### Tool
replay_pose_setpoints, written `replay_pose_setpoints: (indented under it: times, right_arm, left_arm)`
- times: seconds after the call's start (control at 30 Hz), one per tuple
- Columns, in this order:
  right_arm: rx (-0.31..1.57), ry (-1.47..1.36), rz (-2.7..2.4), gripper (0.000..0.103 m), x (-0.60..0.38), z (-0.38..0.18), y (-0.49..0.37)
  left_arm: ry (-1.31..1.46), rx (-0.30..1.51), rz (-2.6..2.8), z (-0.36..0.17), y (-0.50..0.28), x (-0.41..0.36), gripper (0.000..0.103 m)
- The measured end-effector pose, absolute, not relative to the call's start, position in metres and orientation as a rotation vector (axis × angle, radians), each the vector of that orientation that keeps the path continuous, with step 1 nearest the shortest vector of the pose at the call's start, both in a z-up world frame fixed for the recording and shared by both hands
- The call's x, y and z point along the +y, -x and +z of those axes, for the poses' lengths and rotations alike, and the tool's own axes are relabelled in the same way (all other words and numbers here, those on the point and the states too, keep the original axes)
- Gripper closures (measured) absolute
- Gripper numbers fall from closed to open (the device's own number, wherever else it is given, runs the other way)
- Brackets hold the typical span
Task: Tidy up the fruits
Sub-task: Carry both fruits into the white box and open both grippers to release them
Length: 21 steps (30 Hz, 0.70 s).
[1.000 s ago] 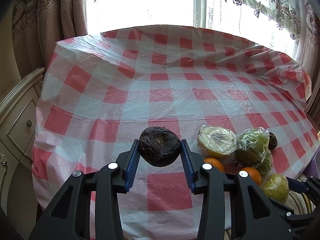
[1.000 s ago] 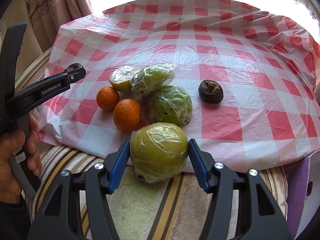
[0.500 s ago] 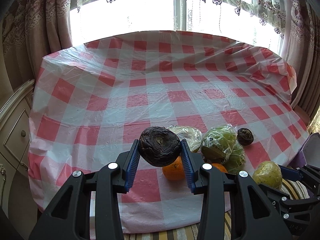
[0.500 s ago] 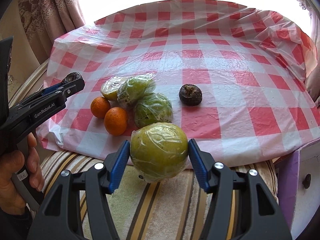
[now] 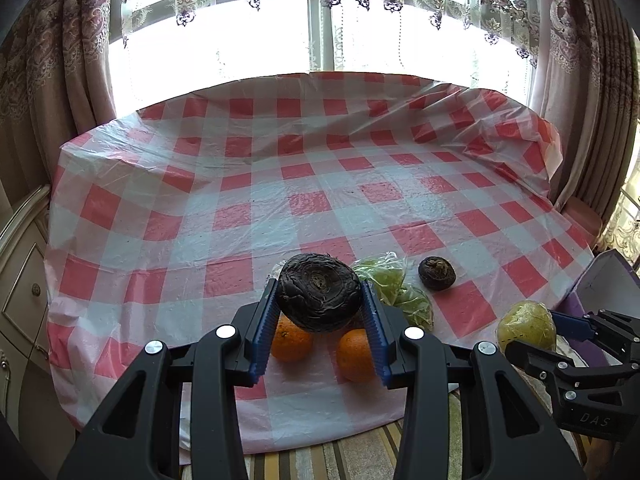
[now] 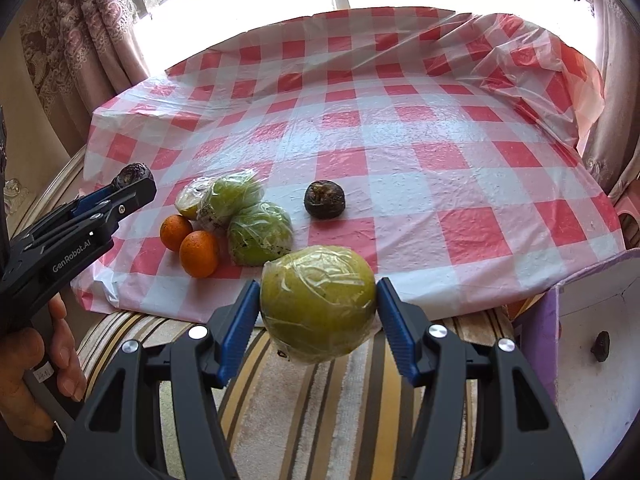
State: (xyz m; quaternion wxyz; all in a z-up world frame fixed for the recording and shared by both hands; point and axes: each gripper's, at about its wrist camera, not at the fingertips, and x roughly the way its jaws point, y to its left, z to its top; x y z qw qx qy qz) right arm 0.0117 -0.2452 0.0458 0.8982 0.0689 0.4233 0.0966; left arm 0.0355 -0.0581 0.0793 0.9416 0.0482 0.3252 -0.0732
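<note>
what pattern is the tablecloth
Red and white checks on the tablecloth, under a clear plastic sheet; clearest in the right wrist view.

A: What covers the worktop (image 6: 400,152)?

B: A thin plastic cloth (image 6: 460,92) in red and white checks, crumpled toward two o'clock in the right wrist view.

A: And what lies on it?

B: At about eight o'clock, two oranges (image 6: 199,253) touching each other, with three film-wrapped green fruits (image 6: 259,233) bunched just beside them. A dark wrinkled fruit (image 6: 324,198) sits alone, near the bunch at its three o'clock side.
</note>
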Motion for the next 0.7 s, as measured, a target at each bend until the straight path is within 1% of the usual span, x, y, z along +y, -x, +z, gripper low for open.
replay_pose_setpoints:
  times: [0.37,0.7]
  right_arm:
    - [0.868,-0.191,0.116,0.043,-0.299,0.049,0.004]
    - [0.860,-0.214,0.032,0.043,-0.349,0.053,0.019]
  left_arm:
    - [-0.143,0.665,-0.254,0.082,-0.023,-0.102,0.064]
    - [-0.218,0.696,-0.377,0.071,-0.013,-0.159,0.064]
